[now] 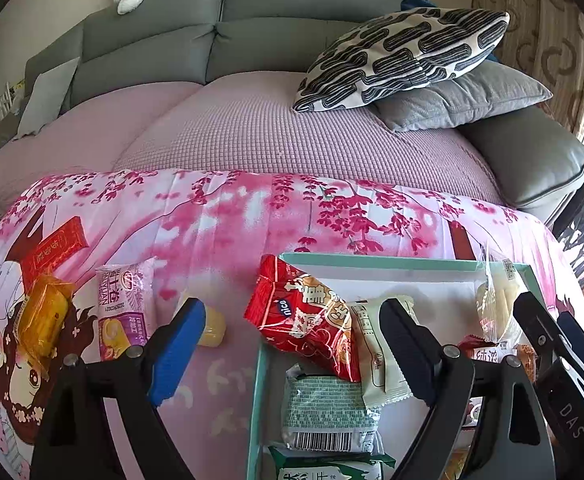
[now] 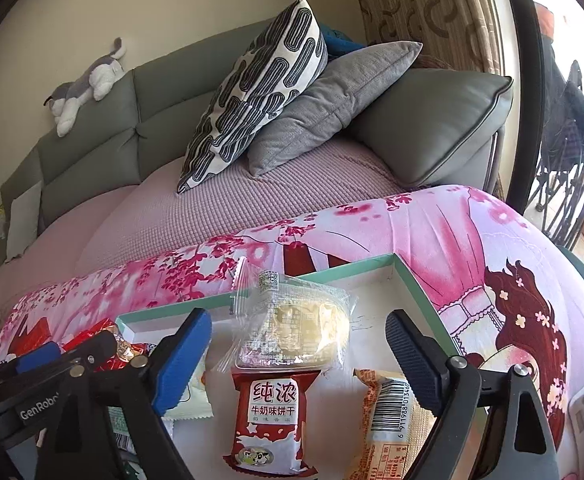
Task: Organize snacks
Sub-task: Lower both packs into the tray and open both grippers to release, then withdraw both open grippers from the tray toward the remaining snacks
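Floral-clothed worktop (image 1: 220, 216), teal tray (image 1: 371, 259) part-filled.
Both jaws wide, empty; red wafer (image 1: 54, 246), orange cake (image 1: 42, 314), purple roll (image 1: 118, 308) outstanding.

Snack packets (image 2: 270, 416) lie in the box (image 2: 415, 284), others (image 1: 118, 312) left of it.

bg: grey sofa (image 1: 220, 36) | pink seat cover (image 1: 252, 136) | patterned curtain (image 2: 423, 4) rt | daylight

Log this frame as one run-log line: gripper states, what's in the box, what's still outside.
left gripper: open, empty | right gripper: open, empty | box: red snack pack on rim | outside: purple pack, orange pack
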Demonstrator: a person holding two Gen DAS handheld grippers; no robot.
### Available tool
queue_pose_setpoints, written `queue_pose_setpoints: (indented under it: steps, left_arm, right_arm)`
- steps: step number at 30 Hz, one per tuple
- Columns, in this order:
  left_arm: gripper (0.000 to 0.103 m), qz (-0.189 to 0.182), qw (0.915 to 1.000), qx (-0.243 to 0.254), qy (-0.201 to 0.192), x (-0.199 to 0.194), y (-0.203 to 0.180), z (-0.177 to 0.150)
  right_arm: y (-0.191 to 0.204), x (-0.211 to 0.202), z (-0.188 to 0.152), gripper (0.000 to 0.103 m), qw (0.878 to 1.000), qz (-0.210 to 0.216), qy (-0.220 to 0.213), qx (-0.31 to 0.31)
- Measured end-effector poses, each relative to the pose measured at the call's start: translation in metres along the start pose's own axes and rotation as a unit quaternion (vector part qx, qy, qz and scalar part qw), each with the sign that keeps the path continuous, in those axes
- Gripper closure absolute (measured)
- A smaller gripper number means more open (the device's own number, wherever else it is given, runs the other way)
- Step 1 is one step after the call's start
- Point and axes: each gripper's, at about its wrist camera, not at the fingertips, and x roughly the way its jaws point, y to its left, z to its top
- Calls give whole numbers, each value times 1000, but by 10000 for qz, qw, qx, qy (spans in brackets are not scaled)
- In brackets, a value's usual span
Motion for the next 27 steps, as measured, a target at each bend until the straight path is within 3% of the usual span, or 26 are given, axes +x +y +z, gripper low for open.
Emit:
queue_pose_setpoints:
  steps: [7,11,27]
  left_arm:
    - [13,402,9984,-351,-176,-2,18,-1]
    - [1,499,9974,-492,-176,2,26,-4]
    - [1,568,9976,-406,-6,4,36,-8]
  right_arm:
    - [2,1,0,1,10000,59,-4,-78]
    - [5,5,-3,0,9997,65,89,-210]
    - [13,5,-5,0,9985,-45,234,-494]
